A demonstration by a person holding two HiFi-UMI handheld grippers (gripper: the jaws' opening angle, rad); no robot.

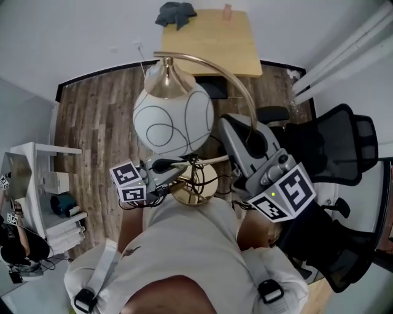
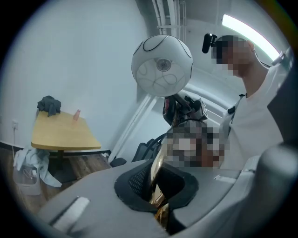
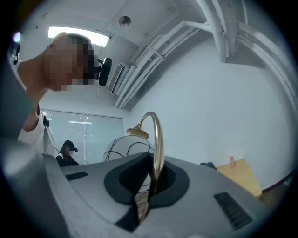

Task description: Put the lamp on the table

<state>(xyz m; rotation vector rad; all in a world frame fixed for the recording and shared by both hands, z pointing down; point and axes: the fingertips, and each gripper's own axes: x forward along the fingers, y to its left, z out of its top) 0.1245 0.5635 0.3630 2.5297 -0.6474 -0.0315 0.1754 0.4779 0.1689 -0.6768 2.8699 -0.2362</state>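
Bright, even light from a ceiling strip (image 3: 79, 36) — fisheye edges dark and bent, foreground soft

- Straight ahead of the left gripper (image 2: 160, 188) and the right gripper (image 3: 151, 186), the white globe lamp (image 1: 174, 119) with its curved brass stem, clamped in both, filled the space between them.
- Beyond it, brown wood-plank floor (image 1: 104, 116) lay open up to the light wooden square table (image 1: 209, 52).
- On that table top, a crumpled grey cloth (image 1: 175, 13) took the far left corner and a small pink object (image 1: 227, 11) stood at the far edge; the near part was bare.
- Just right of the right gripper, a black mesh office chair (image 1: 344, 147) blocked that side.
- Left of the left gripper, a white shelf unit (image 1: 37, 184) stood well apart, with floor between.
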